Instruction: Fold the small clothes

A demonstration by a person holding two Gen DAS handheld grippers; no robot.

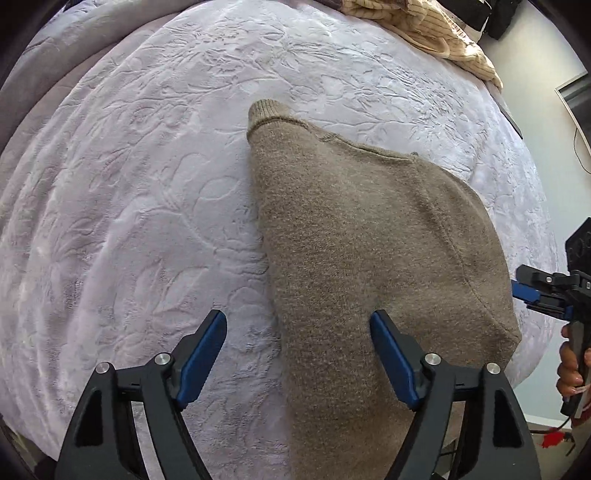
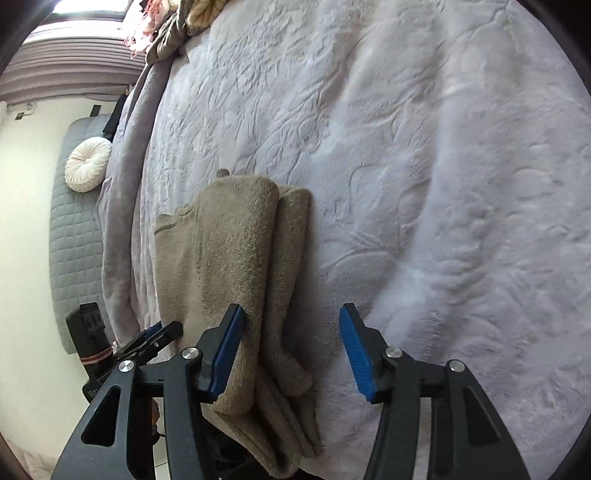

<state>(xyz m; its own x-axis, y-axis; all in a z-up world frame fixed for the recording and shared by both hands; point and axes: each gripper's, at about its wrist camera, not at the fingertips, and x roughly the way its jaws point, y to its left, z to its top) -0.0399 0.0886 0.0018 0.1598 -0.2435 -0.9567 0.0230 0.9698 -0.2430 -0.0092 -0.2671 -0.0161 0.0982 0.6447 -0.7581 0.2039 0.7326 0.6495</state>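
A tan knit sweater point(image 1: 362, 236) lies folded lengthwise on the pale lilac bedspread point(image 1: 147, 206), its ribbed cuff point(image 1: 264, 110) at the far end. My left gripper point(image 1: 299, 332) hangs open over the sweater's near left edge, gripping nothing. At the right edge of that view a hand holds my right gripper point(image 1: 524, 291). In the right wrist view the sweater point(image 2: 229, 258) shows stacked folds hanging over the bed's near edge. My right gripper point(image 2: 291, 314) is open above its right fold, pads clear of the cloth. The left gripper point(image 2: 159, 332) shows at the lower left.
A cream striped garment point(image 1: 432, 29) lies heaped at the bed's far corner, part of a clothes pile point(image 2: 177, 29). Beside the bed are a grey quilted mat point(image 2: 74, 240) with a round white cushion point(image 2: 88, 164). The bedspread point(image 2: 424, 184) stretches wide to the sweater's right.
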